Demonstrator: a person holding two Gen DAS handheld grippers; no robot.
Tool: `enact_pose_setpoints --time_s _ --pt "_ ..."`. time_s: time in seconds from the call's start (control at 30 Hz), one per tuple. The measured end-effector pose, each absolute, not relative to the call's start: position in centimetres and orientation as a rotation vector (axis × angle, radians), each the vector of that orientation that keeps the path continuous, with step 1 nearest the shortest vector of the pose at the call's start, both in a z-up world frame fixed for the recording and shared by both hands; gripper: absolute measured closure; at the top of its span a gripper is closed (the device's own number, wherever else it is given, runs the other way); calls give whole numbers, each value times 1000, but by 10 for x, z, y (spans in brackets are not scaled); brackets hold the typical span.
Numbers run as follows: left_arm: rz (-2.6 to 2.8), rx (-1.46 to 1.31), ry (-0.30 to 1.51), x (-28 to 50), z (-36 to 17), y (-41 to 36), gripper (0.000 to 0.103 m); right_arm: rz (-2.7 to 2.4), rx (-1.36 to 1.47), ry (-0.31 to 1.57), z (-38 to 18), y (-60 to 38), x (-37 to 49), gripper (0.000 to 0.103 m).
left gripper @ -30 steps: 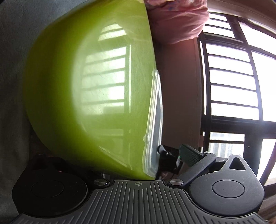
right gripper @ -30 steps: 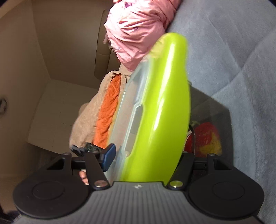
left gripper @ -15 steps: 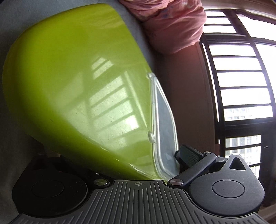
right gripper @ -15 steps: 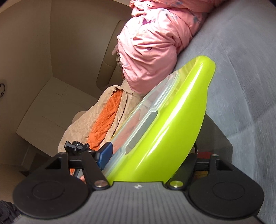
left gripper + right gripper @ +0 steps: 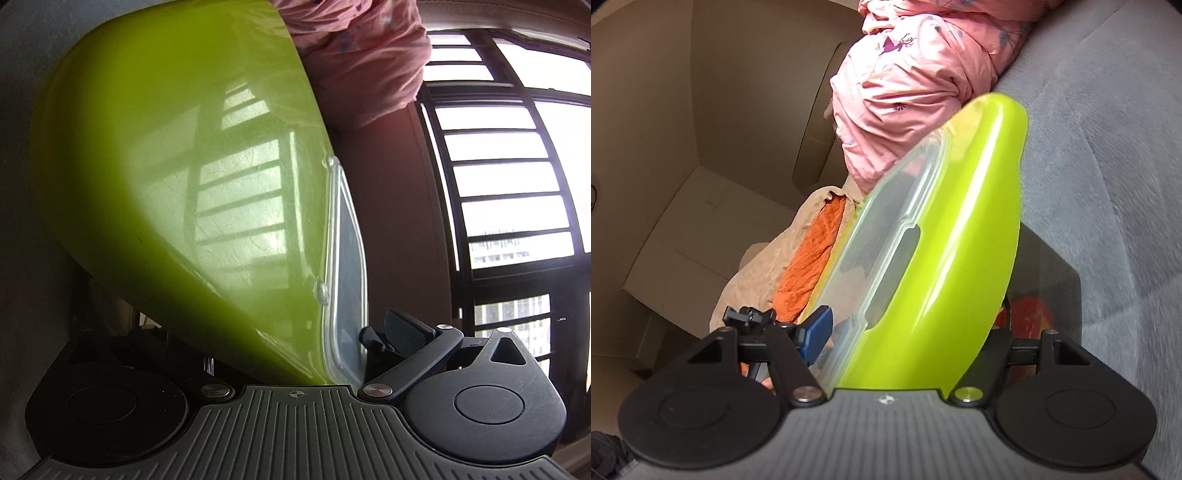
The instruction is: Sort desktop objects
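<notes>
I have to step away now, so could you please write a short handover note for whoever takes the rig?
Left gripper: shut on the green container.
Right gripper: shut on the same container, at another edge.
Container: held between both grippers, tilted on edge, clear lid on, above the grey fabric surface, near the pink bedding.
Done: container picked up.
Left: set it down; destination not visible.

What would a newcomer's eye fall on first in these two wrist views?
The lime-green container with its clear lid fills both views, clamped between the left tongs and the right tongs. Beyond it, a pink printed bundle lies on grey fabric, and a bright barred window glares at right in the left view.
</notes>
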State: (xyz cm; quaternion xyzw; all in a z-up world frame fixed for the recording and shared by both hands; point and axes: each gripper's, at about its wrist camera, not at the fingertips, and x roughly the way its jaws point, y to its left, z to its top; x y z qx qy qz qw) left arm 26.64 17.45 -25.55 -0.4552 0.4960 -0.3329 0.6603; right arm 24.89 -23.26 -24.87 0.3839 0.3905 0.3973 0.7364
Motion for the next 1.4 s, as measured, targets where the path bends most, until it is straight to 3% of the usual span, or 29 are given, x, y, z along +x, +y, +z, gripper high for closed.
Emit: enact_pose_setpoints --time_s 0.23,0.37,0.53,0.67,0.73,0.93,0.97,1.0,1.07,1.4 --pt "-722 -1056 1167 243 -262 186 0 801 892 907 -248 -246 228 31" --pt "-719 -1061 1201 230 -260 206 0 728 979 874 -241 -258 206 17" --pt "-642 -1134 1211 227 -264 246 0 653 1117 778 -254 -281 170 17" --pt "-526 -1347 1105 234 -279 281 0 635 1148 750 -262 -284 177 28" --pt "-476 -1452 1054 242 -288 287 0 640 1128 746 -263 -280 182 28" --pt "-403 -1478 1026 268 -285 262 2 633 1168 782 -272 -275 192 29" --pt "-414 -1453 1020 271 -279 257 11 629 1190 775 -273 -276 192 29" --pt "-406 -1406 1027 271 -271 254 41 619 1211 764 -274 -279 192 29" --pt "-390 -1314 1042 272 -255 248 68 605 1242 747 -276 -285 190 29" --pt "-558 -1248 981 209 -225 235 78 627 1097 625 -248 -288 171 56"
